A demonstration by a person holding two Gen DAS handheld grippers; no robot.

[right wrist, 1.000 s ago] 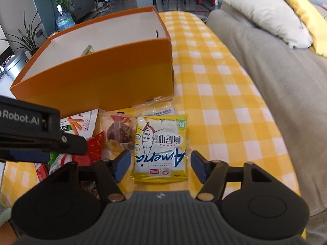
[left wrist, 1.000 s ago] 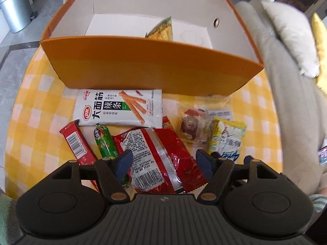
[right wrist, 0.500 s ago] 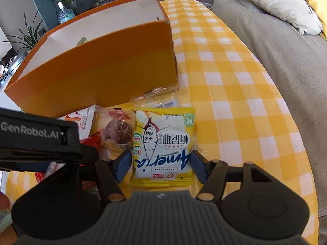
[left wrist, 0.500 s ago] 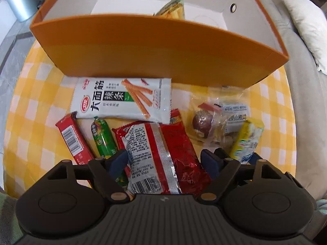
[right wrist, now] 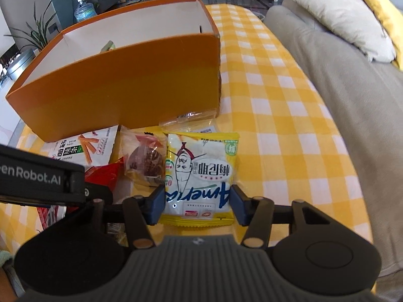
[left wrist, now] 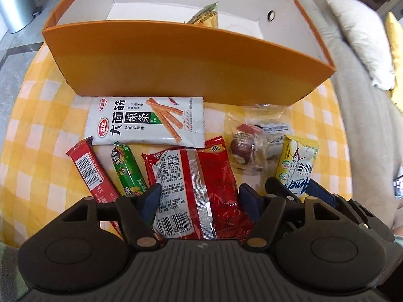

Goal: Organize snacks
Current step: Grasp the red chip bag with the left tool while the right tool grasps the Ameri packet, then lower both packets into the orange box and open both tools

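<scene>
An orange box [left wrist: 181, 60] stands at the back of the yellow checked table with one snack packet [left wrist: 205, 16] inside. In front lie a white spicy-strip packet [left wrist: 148, 123], a red bar [left wrist: 90, 171], a green sausage stick [left wrist: 127, 173], a red bag [left wrist: 196, 186], a wrapped cake [left wrist: 245, 148] and a yellow-white packet [right wrist: 200, 176]. My left gripper [left wrist: 199, 201] is open, its jaws on either side of the red bag. My right gripper [right wrist: 197, 203] is open, its jaws close against both sides of the yellow-white packet, which also shows in the left wrist view [left wrist: 298, 163].
A grey sofa [right wrist: 352, 88] with a white pillow [right wrist: 342, 17] runs along the table's right side. A metal bin [left wrist: 15, 7] stands on the floor at far left. The orange box also shows in the right wrist view [right wrist: 121, 93].
Both grippers have moved forward and lower over the snacks. The right gripper's jaws have narrowed around the yellow-white packet. The left gripper now straddles the red bag.
</scene>
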